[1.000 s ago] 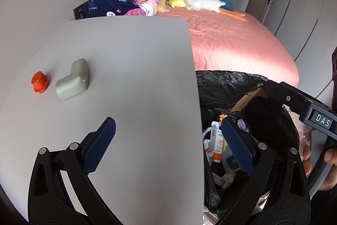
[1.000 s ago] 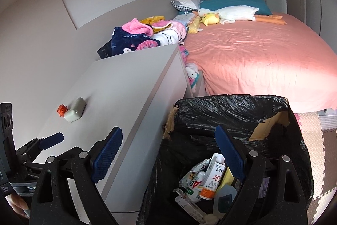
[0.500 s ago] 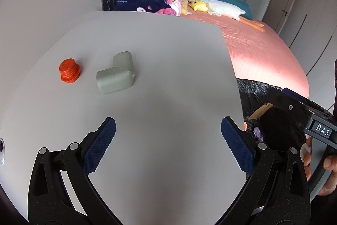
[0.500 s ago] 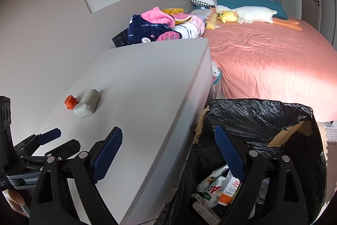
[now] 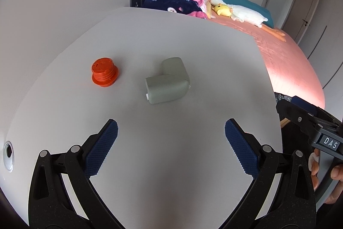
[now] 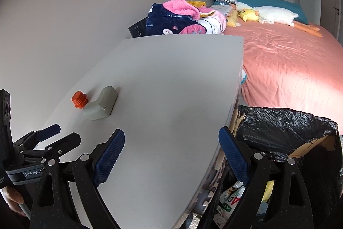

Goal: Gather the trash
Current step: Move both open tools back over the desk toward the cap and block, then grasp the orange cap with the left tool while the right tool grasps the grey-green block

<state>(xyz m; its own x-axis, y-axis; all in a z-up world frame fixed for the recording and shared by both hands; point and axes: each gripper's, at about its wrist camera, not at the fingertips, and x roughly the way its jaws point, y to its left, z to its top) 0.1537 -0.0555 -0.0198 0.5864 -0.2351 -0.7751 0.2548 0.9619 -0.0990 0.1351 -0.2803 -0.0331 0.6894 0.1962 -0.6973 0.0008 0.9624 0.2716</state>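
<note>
**Two pieces of trash on the table, both sets of jaws wide and empty**

The left gripper (image 5: 171, 143) hangs over the pale grey table (image 5: 171, 186) with its jaws set far apart and nothing between them. Ahead of it lie two things: an orange threaded cap (image 5: 104, 75), resting on its wide flange, and to its right a grey-green L-shaped foam piece (image 5: 168, 84) lying flat. The two are near each other but apart, and neither touches the jaws. A round metal fitting (image 5: 8, 155) is set into the table at the far left edge.

The right gripper (image 6: 171, 156) is held over the table's near right edge, its jaws likewise spread wide and empty. From this view the cap and the foam piece sit towards the table's left side, by the wall. Just off the table's right edge stands a bin lined with a black bag (image 6: 285, 121), with printed packets and bottles visible low inside it.

Beyond the table is a bed (image 6: 289, 61) with a salmon-pink cover, a heap of navy and pink clothes (image 6: 171, 18) at its head, and a white plush goose (image 6: 274, 14) beside a yellow toy. A person's fingers (image 5: 315, 166) grip the right gripper's handle.
</note>
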